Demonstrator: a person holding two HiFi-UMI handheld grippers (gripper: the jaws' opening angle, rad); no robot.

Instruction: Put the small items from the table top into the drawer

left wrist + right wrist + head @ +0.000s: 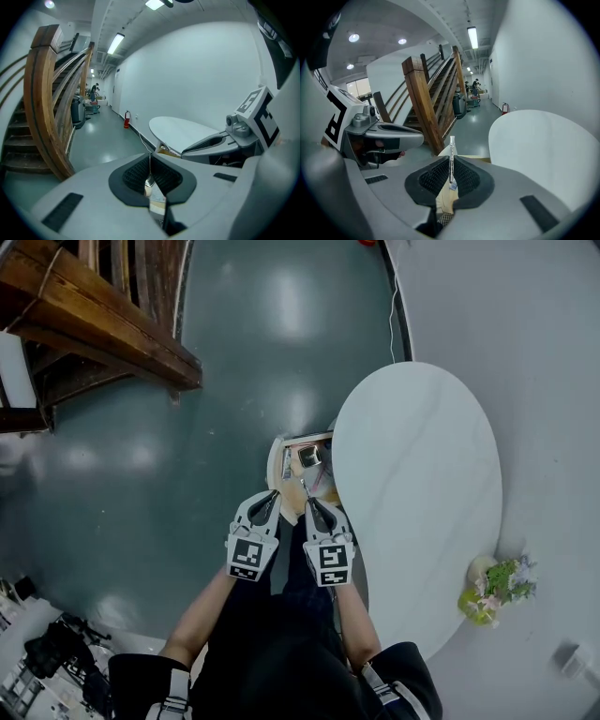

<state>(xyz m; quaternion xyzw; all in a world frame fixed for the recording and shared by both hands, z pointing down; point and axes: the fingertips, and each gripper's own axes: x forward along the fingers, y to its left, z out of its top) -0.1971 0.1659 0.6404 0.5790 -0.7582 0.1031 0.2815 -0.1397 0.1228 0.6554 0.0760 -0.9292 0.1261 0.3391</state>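
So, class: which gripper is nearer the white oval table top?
Right. The right gripper is beside the table edge; the left gripper lies beyond it, farther out.

1. A thin clear stick (451,157) stands upright, pinched between the jaws of the right gripper (312,509), its tip toward the drawer.
2. The pale wooden drawer (273,465) stands open at the table's left edge, a shiny object (309,457) inside.
3. The white oval table top (422,474) carries a small flowering plant (502,585) near its edge.
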